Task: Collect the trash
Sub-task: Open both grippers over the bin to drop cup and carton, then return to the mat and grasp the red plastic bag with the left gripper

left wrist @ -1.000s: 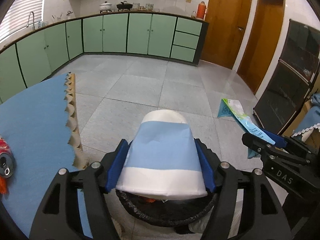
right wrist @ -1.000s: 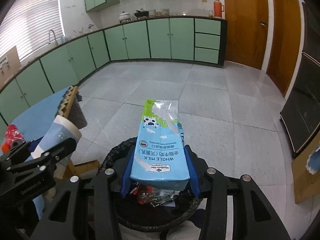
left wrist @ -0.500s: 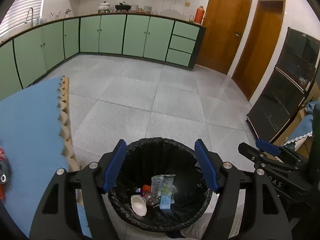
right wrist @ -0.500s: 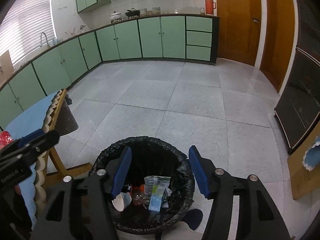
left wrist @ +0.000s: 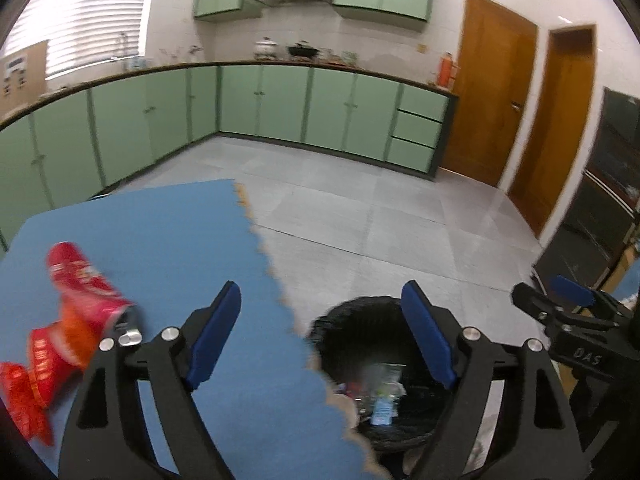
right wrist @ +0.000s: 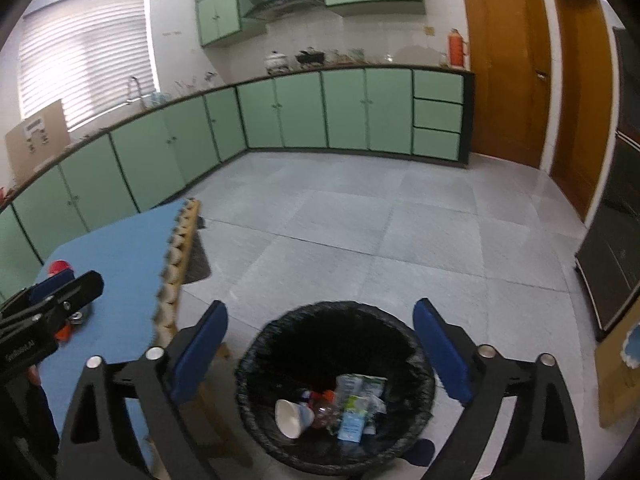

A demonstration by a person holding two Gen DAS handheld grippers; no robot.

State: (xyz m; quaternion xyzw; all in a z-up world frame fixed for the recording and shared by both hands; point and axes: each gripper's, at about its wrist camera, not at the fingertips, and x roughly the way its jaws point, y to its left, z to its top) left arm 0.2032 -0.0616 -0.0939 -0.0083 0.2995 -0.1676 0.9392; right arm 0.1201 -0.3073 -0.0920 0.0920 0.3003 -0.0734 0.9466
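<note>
Both tongs empty over the bin and worktop

The blue-covered worktop (left wrist: pixel 160 240) stands beside the black-lined trash bin (right wrist: pixel 280 332) on the tiled floor; a paper cup (right wrist: pixel 290 418) and milk carton (right wrist: pixel 352 420) lie inside the bin. Left tongs (left wrist: pixel 320 340) and right tongs (right wrist: pixel 320 354) are both opening wide, nothing between them. A crushed red can (left wrist: pixel 80 280) lies on the worktop, left of the left tongs.

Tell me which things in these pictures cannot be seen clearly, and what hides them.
- Red can, left wrist view: motion blur, label unreadable.
- Same can, right wrist view: mostly behind the left gripper.
- Trash bin, left wrist view: near side hidden by the blue table edge.
- Bin contents: too small and jumbled to name all.
</note>
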